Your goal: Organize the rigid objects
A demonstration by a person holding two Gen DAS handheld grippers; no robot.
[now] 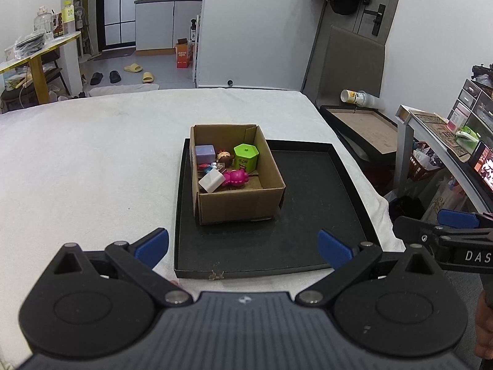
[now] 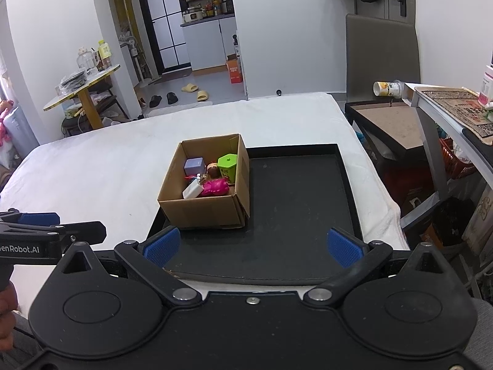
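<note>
An open cardboard box (image 1: pixel 240 205) (image 2: pixel 200 212) stands on the left part of a black tray (image 1: pixel 308 215) (image 2: pixel 295 203). Inside lie a green hexagonal tin (image 1: pixel 245 156) (image 2: pixel 228 165), a pink toy (image 1: pixel 236 178) (image 2: pixel 215 187), a lilac cube (image 1: pixel 205 153) (image 2: pixel 194 165), a white block (image 1: pixel 211 181) (image 2: pixel 192 190) and a small brown figure (image 1: pixel 224 157) (image 2: pixel 212 169). My left gripper (image 1: pixel 243 248) hovers open near the tray's front edge, nothing between its blue pads. My right gripper (image 2: pixel 254 246) is open too, just short of the tray, empty.
The tray lies on a bed with a white cover (image 1: pixel 92 166) (image 2: pixel 92 166). Right of the bed stand a low dark table (image 1: pixel 366 129) (image 2: pixel 391 126) with a tipped cup (image 1: pixel 354 97) (image 2: pixel 386 88) and a grey shelf (image 2: pixel 443 114). Slippers lie on the floor beyond.
</note>
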